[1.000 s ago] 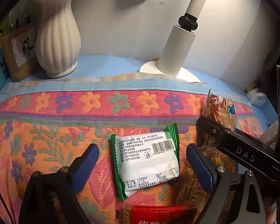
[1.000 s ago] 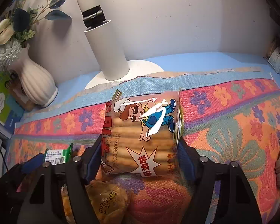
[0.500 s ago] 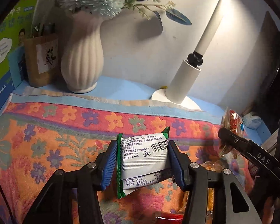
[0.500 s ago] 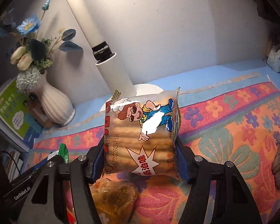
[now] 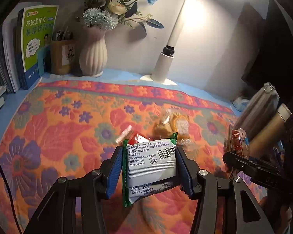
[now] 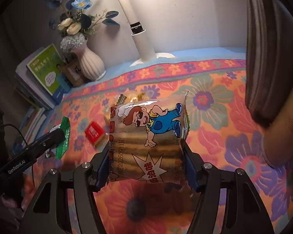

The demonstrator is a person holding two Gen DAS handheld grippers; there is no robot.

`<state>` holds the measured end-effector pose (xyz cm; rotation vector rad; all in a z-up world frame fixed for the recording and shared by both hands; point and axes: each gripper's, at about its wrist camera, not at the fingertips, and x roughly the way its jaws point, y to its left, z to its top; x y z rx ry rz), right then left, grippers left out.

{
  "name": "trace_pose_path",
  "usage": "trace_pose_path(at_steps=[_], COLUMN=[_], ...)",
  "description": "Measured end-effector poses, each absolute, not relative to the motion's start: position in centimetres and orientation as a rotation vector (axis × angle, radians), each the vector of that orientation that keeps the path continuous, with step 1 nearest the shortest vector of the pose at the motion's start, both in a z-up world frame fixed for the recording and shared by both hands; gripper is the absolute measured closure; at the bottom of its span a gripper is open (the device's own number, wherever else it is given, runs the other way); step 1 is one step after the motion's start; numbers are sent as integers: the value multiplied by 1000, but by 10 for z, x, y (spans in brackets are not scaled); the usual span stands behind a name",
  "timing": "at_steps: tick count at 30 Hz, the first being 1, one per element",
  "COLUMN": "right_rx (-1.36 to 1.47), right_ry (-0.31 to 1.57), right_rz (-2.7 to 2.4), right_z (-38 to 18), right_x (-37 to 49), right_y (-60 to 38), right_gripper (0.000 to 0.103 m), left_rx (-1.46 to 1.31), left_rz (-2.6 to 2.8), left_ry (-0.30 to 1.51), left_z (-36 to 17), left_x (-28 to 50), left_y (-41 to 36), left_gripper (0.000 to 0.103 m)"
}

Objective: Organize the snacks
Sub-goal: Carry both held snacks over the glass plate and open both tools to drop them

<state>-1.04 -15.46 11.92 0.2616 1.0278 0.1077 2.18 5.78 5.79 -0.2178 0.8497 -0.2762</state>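
Grippers are both raised above the floral cloth [image 5: 48, 128], each angled downward toward it. Left gripper [image 5: 149, 167] is clamped on a green-edged snack packet [image 5: 150, 163], whose white barcode face is turned to the camera; blue pads press both side edges, and the packet hangs clear of the cloth. Right gripper [image 6: 146, 161] is clamped on a clear biscuit bag [image 6: 146, 136] printed with a cartoon chef, also held off the cloth. On the cloth beneath and between the grippers lie a red packet [image 6: 94, 132] and a clear bag of round snacks [image 5: 173, 122], close together. At the cloth's far edge stand a white ribbed vase [image 5: 93, 58] containing artificial flowers, a brown pen holder [image 5: 61, 57] containing pens just beside it, and a lamp base [image 5: 162, 68].
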Motion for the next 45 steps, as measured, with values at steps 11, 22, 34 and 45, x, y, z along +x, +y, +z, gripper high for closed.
trace_pose_path(at_steps=[11,22,34,45], right_rx=[134,274,104,244], right_ry=[1080,1071,1017,937], right_rz=[74,119,63,161], right_z=[104,101,94,142], right_x=[-77,-100,-99,-115], right_y=[-169,-188,-167,-186], right_gripper=[38,23,38,39], left_rx=[-199,-181,-71,-114], left_rz=[-253,-187,-75,-257], left_ry=[925,936,902,800], left_z=[20,10,9,65], left_x=[-46,-58,-44,-65], left_y=[32,21,5,-28], left_gripper=[44,25,53,53])
